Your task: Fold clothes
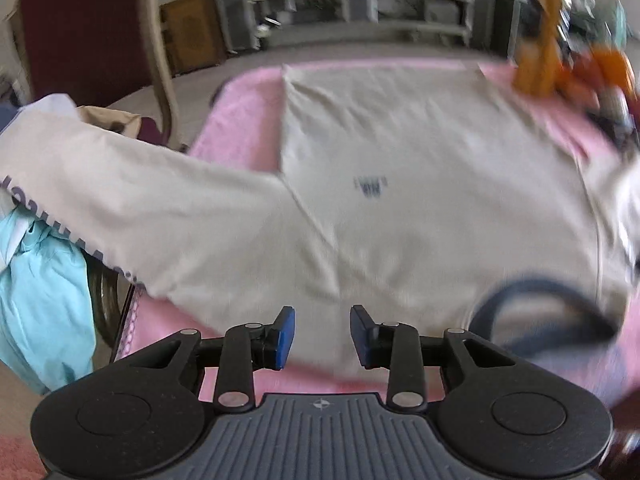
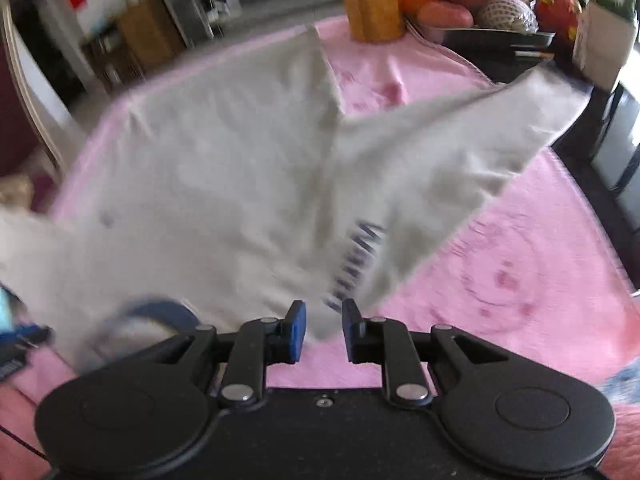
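A cream long-sleeved sweatshirt [image 1: 400,200] lies spread on a pink cloth [image 1: 240,108], with its dark blue collar [image 1: 540,308] at the near edge. Its one sleeve [image 1: 120,200], with dark lettering, reaches out past the table's left side. In the right wrist view the other sleeve [image 2: 460,152] stretches toward the back right. My left gripper [image 1: 322,336] hovers open over the shirt's near shoulder with nothing pinched. My right gripper [image 2: 324,328] is open; the lettered shoulder edge of the shirt [image 2: 200,180] lies in the gap, and the pads do not press on it.
A yellow carton [image 2: 372,0] and a dark tray of fruit [image 2: 500,36] stand at the table's far right. A dark red chair [image 1: 80,32] is at the back left. A light blue garment [image 1: 44,300] hangs off the left side. The pink cloth [image 2: 520,260] is bare on the right.
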### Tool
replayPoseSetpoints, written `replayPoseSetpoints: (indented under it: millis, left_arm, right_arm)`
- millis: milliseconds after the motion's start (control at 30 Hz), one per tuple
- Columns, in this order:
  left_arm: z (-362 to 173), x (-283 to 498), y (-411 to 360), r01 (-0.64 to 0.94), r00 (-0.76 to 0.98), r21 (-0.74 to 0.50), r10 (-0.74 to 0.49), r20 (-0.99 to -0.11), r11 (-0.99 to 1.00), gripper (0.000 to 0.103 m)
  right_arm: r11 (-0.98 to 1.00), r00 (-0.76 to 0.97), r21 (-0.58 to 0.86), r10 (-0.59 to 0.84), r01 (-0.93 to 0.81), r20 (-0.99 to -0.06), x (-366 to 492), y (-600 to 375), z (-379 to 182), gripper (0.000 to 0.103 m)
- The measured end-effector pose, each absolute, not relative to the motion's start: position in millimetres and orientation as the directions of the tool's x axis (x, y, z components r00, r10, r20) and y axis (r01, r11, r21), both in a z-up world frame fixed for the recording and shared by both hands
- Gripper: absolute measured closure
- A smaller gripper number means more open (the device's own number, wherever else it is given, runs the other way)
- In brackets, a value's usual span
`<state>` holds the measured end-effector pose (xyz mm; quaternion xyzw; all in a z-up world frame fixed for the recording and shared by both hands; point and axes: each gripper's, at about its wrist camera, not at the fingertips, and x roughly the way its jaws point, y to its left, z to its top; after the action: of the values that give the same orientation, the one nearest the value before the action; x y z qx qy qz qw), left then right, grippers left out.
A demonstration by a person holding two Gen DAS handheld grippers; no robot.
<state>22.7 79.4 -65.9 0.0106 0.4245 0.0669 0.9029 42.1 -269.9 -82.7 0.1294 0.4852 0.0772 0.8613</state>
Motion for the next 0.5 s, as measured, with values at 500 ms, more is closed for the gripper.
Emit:
replayPoseSetpoints:
  millis: [500]
  left_arm:
    - [-99,41,18,0.099,0.598,0.159,0.069,-0.799,0.982,0.069]
  right_arm:
    - [0.939,0.468,0.304,0.345,-0.163,-0.814,78,-195,-103,0.084]
